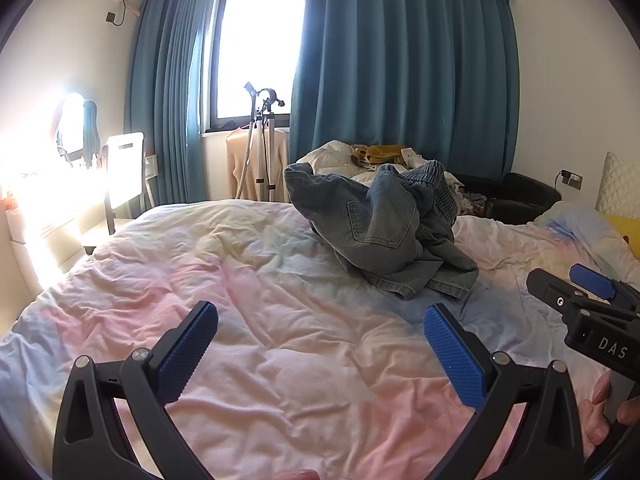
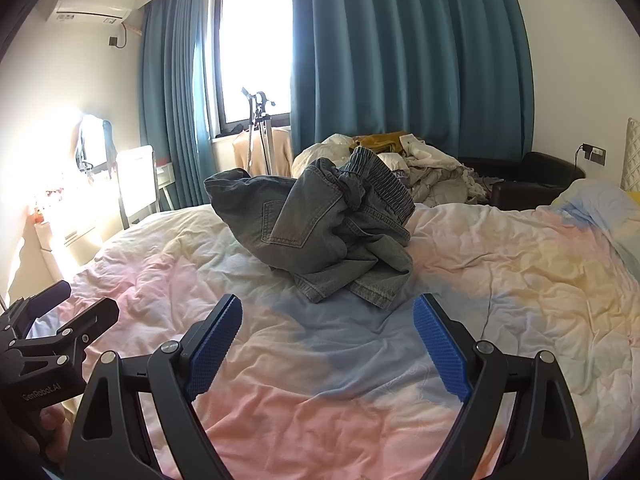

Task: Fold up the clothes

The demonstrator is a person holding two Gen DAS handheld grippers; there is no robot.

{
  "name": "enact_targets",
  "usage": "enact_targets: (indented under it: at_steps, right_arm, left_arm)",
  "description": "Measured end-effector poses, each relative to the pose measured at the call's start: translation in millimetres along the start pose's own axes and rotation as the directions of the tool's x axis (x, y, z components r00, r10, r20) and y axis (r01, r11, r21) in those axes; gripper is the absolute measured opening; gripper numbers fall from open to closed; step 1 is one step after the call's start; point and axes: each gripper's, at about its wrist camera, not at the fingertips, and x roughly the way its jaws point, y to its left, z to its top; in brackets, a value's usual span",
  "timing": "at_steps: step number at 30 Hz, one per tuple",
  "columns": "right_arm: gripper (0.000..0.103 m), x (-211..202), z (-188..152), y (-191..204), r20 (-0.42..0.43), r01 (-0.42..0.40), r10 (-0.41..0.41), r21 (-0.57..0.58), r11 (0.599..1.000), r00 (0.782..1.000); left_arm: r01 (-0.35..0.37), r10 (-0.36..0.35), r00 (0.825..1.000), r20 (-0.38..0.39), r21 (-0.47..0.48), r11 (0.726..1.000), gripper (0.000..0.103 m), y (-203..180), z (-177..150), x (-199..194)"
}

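A: On the bed (image 1: 280, 360), mid-quilt: jeans (image 1: 384, 232) crumpled in one heap, back pocket facing out, elastic waistband up top, hem trailing toward the near edge. Nothing flattened, nothing folded yet.

B: Left gripper (image 1: 320, 356) fingers (image 1: 188, 352) spread wide, empty, short of the heap. Right gripper (image 2: 328, 348) same: fingers (image 2: 440, 352) spread, nothing between them, hem just ahead.

A: Main risk: pinching the top of the heap. Likely grabs two or three layers at once, lifts a twisted lump, legs stay tangled.

B: Also quilt. Soft, wrinkled, right under the hem. Low pinch probably catches bedding with the denim and drags it.

A: Can't tell which leg is which from either view. Wrong pair of corners means a skewed spread, crooked fold later.

B: Second clothes pile (image 2: 400, 160) behind, past the far edge of the bed. A big shake-out could fling denim into it.

A: Both tools near each other low down; crossing paths risks a knock.
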Motion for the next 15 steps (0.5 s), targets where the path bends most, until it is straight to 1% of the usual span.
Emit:
enact_targets:
  at_steps: [15]
  right_arm:
    - [0.089, 0.0, 1.2, 0.4, -0.006, 0.006, -0.006, 0.002, 1.0, 1.0]
  left_arm:
    - [0.005, -0.005, 1.0, 0.0, 0.002, 1.0, 0.103, 0.7, -0.7, -0.2]
